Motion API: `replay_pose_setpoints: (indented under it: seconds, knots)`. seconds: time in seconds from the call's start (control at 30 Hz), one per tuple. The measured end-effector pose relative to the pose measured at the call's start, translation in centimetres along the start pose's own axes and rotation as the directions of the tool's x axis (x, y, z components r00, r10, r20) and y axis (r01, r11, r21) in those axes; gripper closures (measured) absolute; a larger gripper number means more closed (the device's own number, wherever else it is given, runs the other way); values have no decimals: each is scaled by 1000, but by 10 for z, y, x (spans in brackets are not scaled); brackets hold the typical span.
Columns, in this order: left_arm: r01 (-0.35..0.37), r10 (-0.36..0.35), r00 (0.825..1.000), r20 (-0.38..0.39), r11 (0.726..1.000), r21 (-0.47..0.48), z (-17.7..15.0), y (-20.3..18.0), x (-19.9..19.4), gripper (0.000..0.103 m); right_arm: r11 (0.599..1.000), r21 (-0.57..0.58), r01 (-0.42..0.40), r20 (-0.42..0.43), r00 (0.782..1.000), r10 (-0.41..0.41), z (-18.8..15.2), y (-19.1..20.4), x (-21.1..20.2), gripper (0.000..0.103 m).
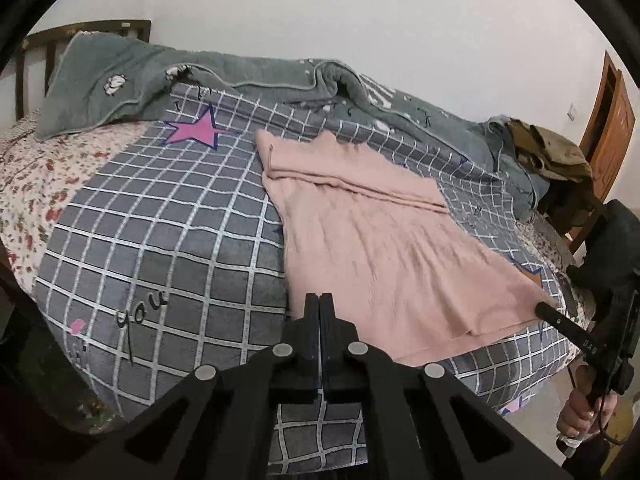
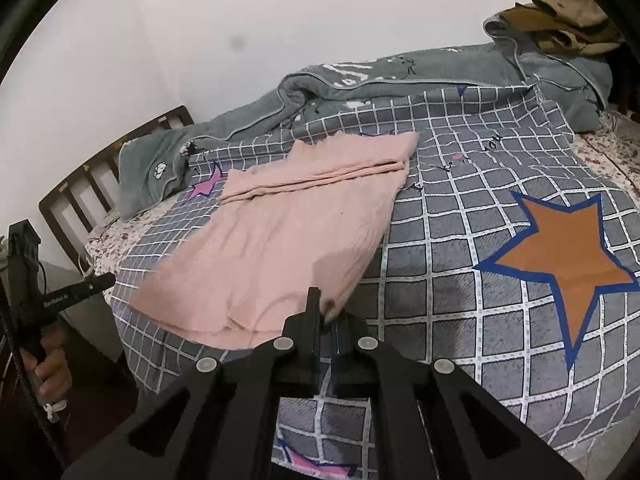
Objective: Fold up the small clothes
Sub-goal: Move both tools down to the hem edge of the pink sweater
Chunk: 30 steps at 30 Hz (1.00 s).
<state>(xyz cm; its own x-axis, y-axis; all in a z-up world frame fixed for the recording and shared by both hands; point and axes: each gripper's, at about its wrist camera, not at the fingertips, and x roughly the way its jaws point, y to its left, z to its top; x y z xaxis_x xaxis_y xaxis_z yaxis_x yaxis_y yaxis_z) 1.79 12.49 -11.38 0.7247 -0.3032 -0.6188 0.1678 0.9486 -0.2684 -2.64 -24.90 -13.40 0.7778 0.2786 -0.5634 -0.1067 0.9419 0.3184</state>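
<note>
A pink garment point(image 1: 380, 248) point(image 2: 288, 240) lies spread on the grey checked bedcover point(image 1: 160, 240) point(image 2: 460, 240), with its far end folded over in a band. My left gripper point(image 1: 319, 300) is shut on the near left corner of its hem. In the right wrist view the left gripper point(image 2: 112, 279) shows at that same corner. My right gripper point(image 2: 322, 300) is shut on the near right corner, with pink cloth pinched between the fingers. Seen from the left wrist, the right gripper point(image 1: 539, 307) has its tip on that corner. Both near corners hang slightly lifted off the cover.
A grey-green blanket point(image 1: 120, 72) point(image 2: 400, 76) is bunched along the far side of the bed by the wall. Olive clothes point(image 1: 552, 152) point(image 2: 568, 20) are piled at one end, and a wooden headboard point(image 2: 100, 176) stands at the other. A hand point(image 1: 580, 412) grips the right handle.
</note>
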Motion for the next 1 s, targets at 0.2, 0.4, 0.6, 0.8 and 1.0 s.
replay_pose_setpoints:
  seconds: [0.2,0.4,0.6,0.8,1.0]
  knots:
    - [-34,34,999,-12,999,3,-2,2,-5,101,999,-15,43,-25,999,-44,-3,5,-2,100]
    - [-40,39,997,-72,999,-9,-10,5,14,78,997,-34,65,-42,997,-66,-13,-2,-1,100]
    - [-8,6,994,-106,1000,-17,-21,6,48,35,998,-25,66,-110,992,-68,-25,-21,12,91]
    - [-22,24,984,-175,1000,13,-29,1,85,36,1000,26,7,-151,989,-3,-29,-25,38,68]
    - [-35,40,975,-217,999,25,-35,3,110,41,1000,-3,26,-205,978,-26,-31,-14,76,62]
